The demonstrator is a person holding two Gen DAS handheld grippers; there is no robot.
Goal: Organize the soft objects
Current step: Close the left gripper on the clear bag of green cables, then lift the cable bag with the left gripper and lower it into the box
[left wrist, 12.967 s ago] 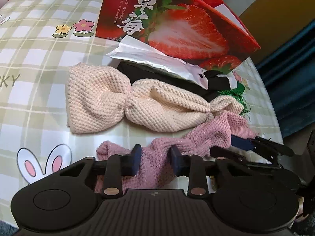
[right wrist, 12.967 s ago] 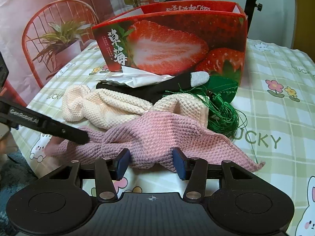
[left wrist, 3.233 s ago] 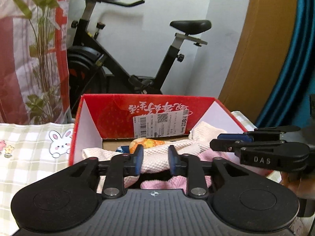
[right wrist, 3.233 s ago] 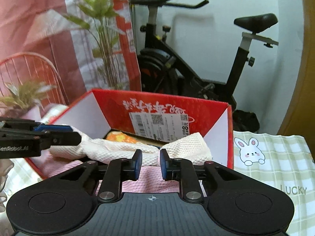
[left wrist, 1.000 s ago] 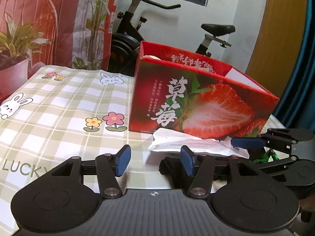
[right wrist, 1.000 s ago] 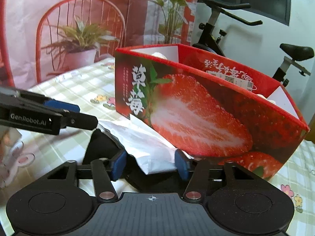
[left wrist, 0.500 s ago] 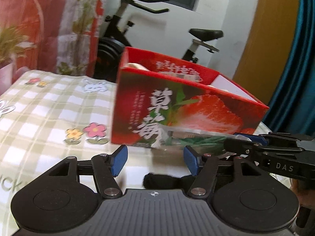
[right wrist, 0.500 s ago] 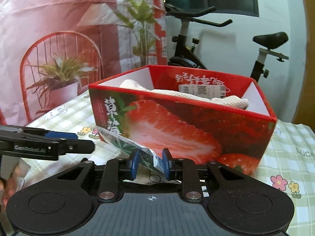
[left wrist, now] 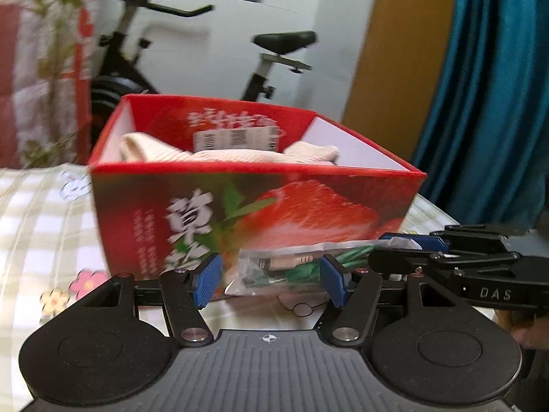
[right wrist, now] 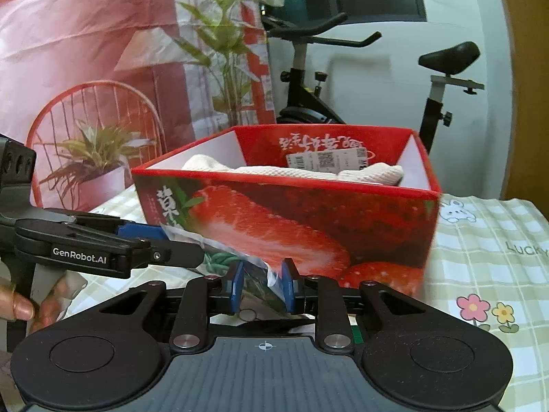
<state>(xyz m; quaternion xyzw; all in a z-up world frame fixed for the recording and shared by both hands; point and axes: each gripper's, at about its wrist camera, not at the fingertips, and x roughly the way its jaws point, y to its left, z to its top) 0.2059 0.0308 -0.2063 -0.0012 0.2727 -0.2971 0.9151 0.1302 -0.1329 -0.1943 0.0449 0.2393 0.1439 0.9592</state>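
Beside the box: we find right tool (right wrist: 263, 283) clamped on plastic packet (right wrist: 255, 274), lifted.
Left tool (left wrist: 270, 279): apart, empty.
Done: cream towel (right wrist: 274, 171) inside strawberry box (right wrist: 308, 219).
Left: packet unboxed.

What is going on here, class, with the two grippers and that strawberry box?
A person is tidying soft things into the strawberry box. A cream towel already lies inside it. The right gripper is shut on a clear plastic bag with green cord inside, held in front of the box. The left gripper is open, holding nothing.
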